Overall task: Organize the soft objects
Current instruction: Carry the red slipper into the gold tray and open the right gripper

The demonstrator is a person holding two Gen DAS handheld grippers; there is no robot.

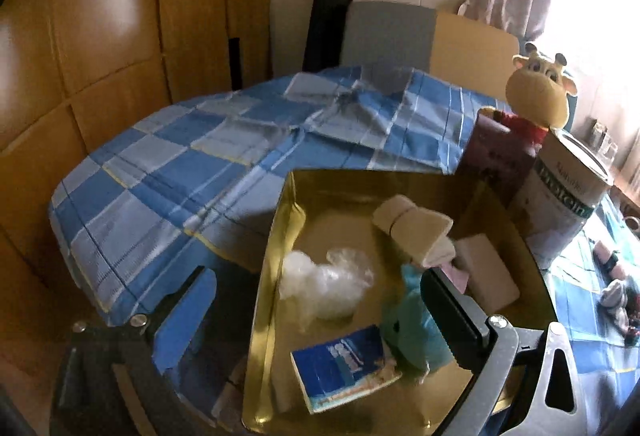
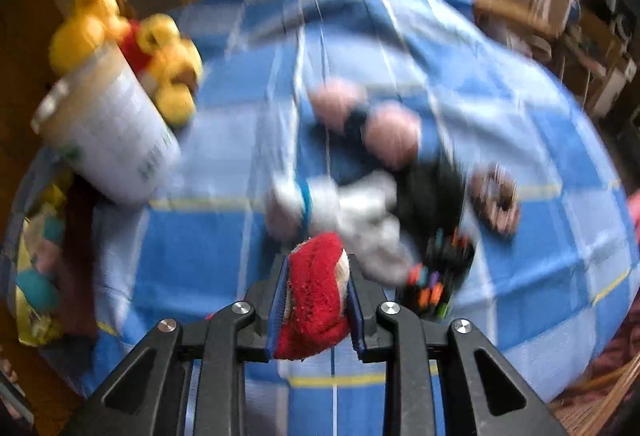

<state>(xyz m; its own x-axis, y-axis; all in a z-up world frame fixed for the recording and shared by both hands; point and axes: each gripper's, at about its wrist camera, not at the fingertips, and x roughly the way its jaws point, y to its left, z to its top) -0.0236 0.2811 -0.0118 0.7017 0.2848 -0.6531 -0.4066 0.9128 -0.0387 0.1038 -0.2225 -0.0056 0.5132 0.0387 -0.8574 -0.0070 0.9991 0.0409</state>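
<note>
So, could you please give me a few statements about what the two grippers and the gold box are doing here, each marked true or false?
1. The right gripper is clamped on a red fuzzy item. True.
2. The left gripper is holding the teal plush toy. False: its jaws stand wide open with nothing pressed between them; the toy lies in the gold box.
3. The gold box holds a crumpled clear plastic bag. True.
4. The gold box is empty apart from that bag. False: it also holds a blue packet and a rolled beige cloth.
5. A yellow plush toy stands behind the white canister. True.
</note>
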